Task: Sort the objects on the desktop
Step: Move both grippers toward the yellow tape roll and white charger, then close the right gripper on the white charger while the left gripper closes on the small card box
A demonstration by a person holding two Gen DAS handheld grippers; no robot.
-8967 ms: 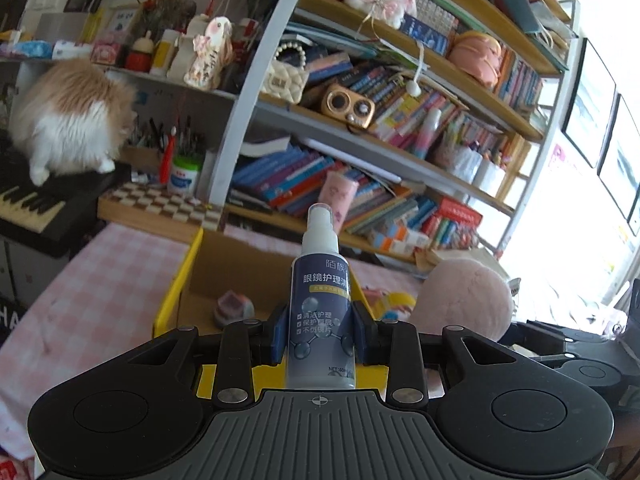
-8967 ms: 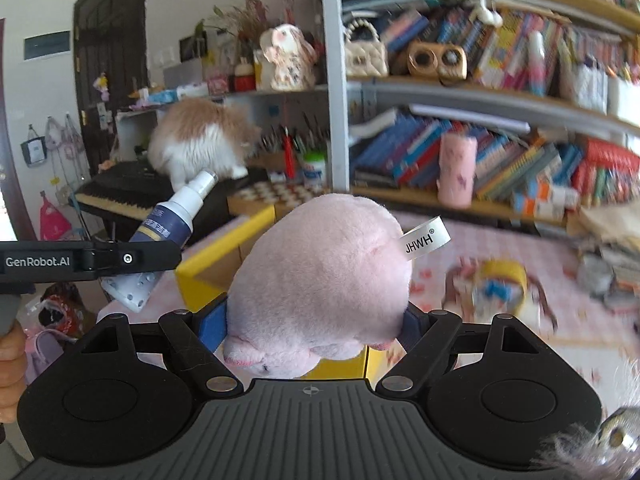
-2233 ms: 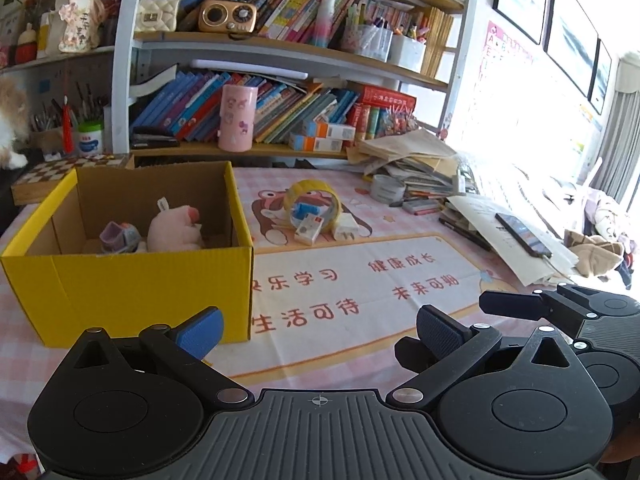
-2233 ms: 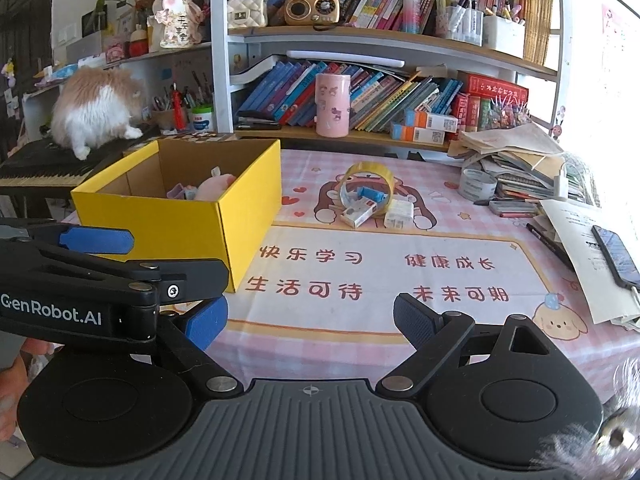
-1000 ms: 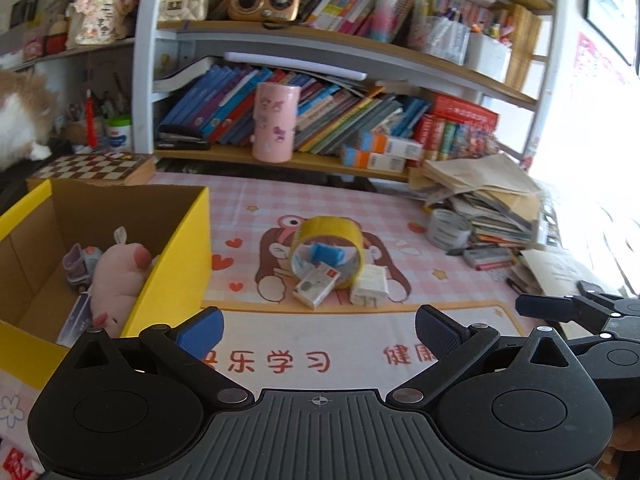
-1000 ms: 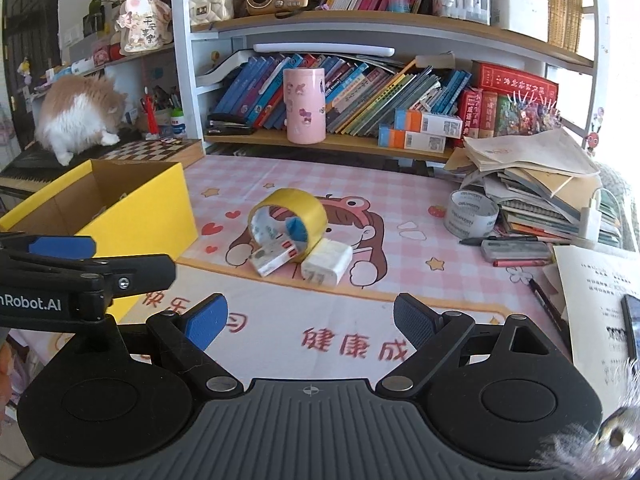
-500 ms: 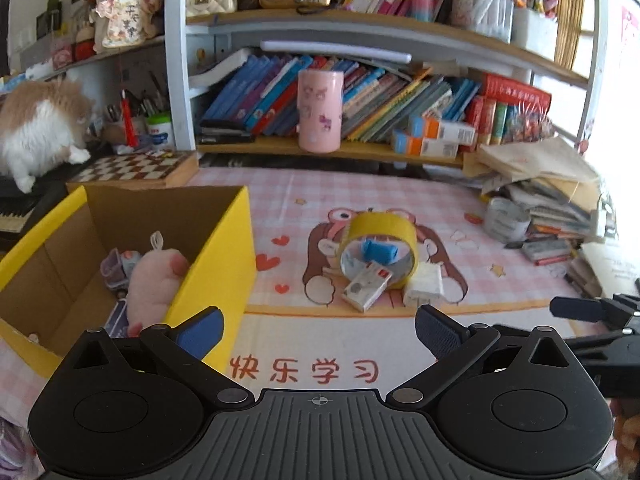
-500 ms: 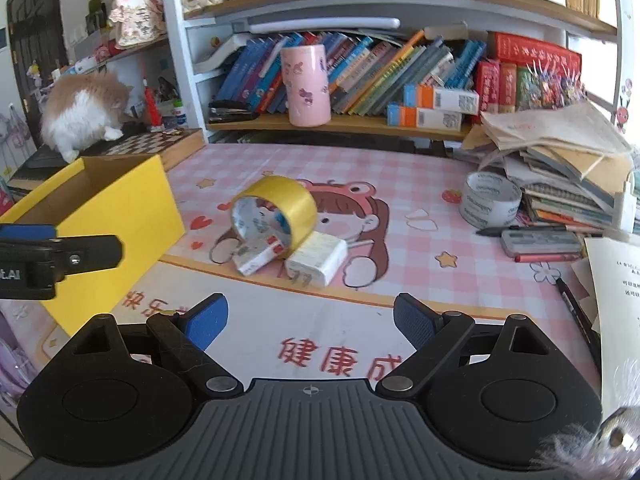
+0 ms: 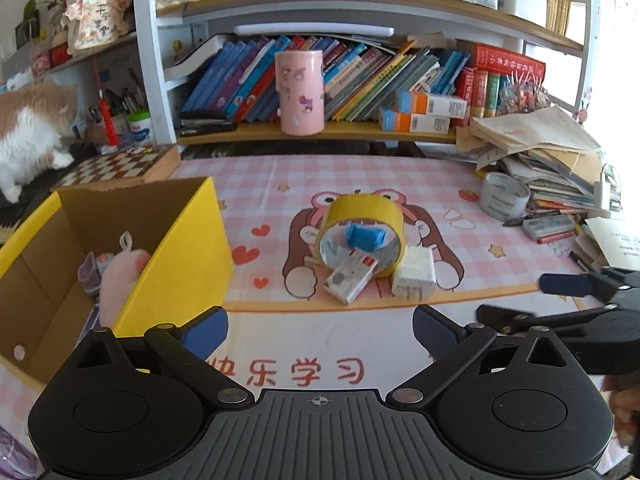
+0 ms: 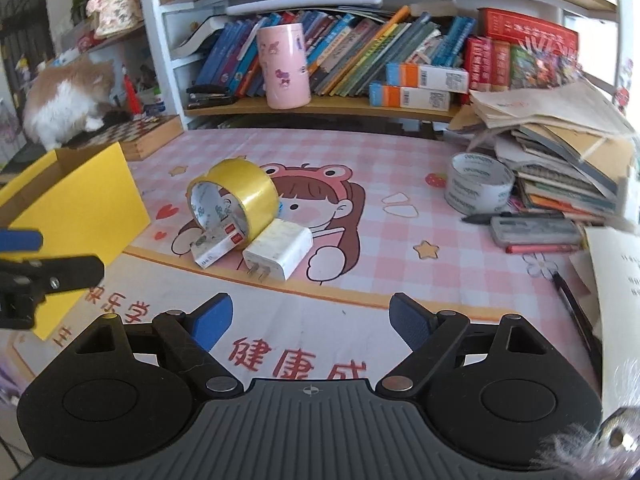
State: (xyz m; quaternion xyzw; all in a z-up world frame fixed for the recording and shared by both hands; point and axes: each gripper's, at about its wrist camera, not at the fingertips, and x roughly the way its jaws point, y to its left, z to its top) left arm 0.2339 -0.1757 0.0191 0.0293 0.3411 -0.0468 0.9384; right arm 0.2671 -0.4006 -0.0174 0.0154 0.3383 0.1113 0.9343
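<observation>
- Since half a second ago, both grippers have been brought nearer the cluster of small objects on the mat, which is now seen larger in both wrist views.
- At the far left, a cat is seen on the dark ledge beside a chessboard box.
- A yellow cardboard box stands at the left of the pink printed mat; a pink plush toy lies inside it.
- The left gripper is held wide open with nothing between its fingers, just right of the box.
- Ahead of it, mid-mat, a yellow tape roll stands on edge, with a small red-and-white box leaning out of its opening and a white charger plug touching its right side.
- The right gripper is likewise spread wide and empty, the charger plug lying just ahead and slightly left of its centre.
- To the right, well apart, a grey tape roll sits against a stack of papers and books, with pens in front.
</observation>
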